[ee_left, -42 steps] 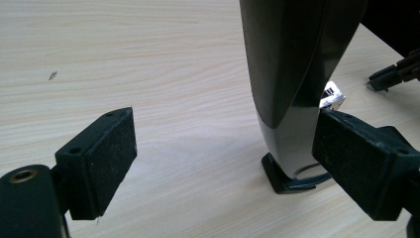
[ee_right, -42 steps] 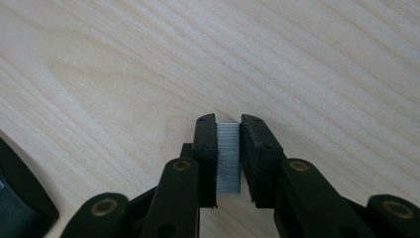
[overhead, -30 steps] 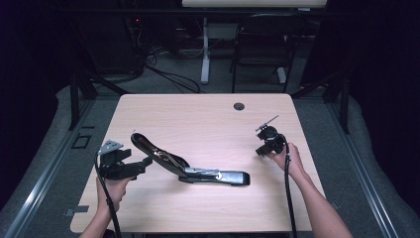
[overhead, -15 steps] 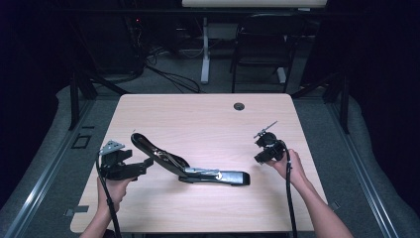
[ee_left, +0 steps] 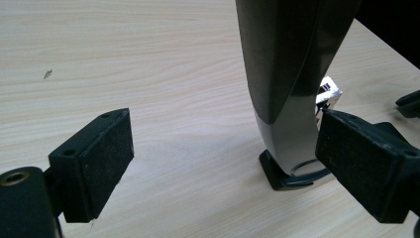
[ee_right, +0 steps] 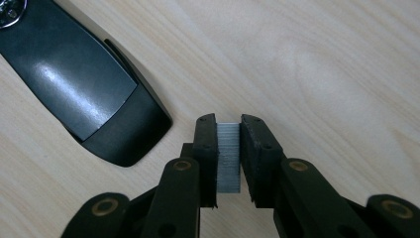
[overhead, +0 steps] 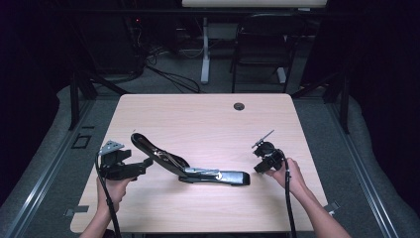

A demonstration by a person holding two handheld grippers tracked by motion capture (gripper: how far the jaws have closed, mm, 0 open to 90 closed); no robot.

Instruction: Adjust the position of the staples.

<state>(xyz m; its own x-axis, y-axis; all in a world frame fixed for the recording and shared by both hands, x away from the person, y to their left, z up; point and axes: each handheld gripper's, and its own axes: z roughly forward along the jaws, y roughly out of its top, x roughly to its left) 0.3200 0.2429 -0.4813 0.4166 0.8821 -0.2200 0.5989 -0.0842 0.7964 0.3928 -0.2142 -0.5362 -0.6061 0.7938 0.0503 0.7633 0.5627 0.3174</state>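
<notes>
A black and silver stapler (overhead: 190, 166) lies opened flat across the table's middle, its upper arm (ee_left: 292, 74) swung back to the left. My left gripper (overhead: 145, 163) stands open at that arm's end. In the left gripper view its own pads (ee_left: 94, 163) are wide apart, with the arm's tip between them, close against the right one. My right gripper (overhead: 260, 166) hovers just right of the stapler's flat end (ee_right: 84, 84). It is shut on a silver strip of staples (ee_right: 229, 153), which stands upright between the pads.
The light wooden table (overhead: 208, 114) has a round cable hole (overhead: 239, 106) near its far edge. Beyond it stand a chair (overhead: 260, 54) and a desk leg (overhead: 204, 49) on a dark floor. Both forearms enter from the near edge.
My right gripper has moved toward the near side and a little left, closer to the stapler's flat end, with the staples still held. The left gripper and stapler have not moved.
</notes>
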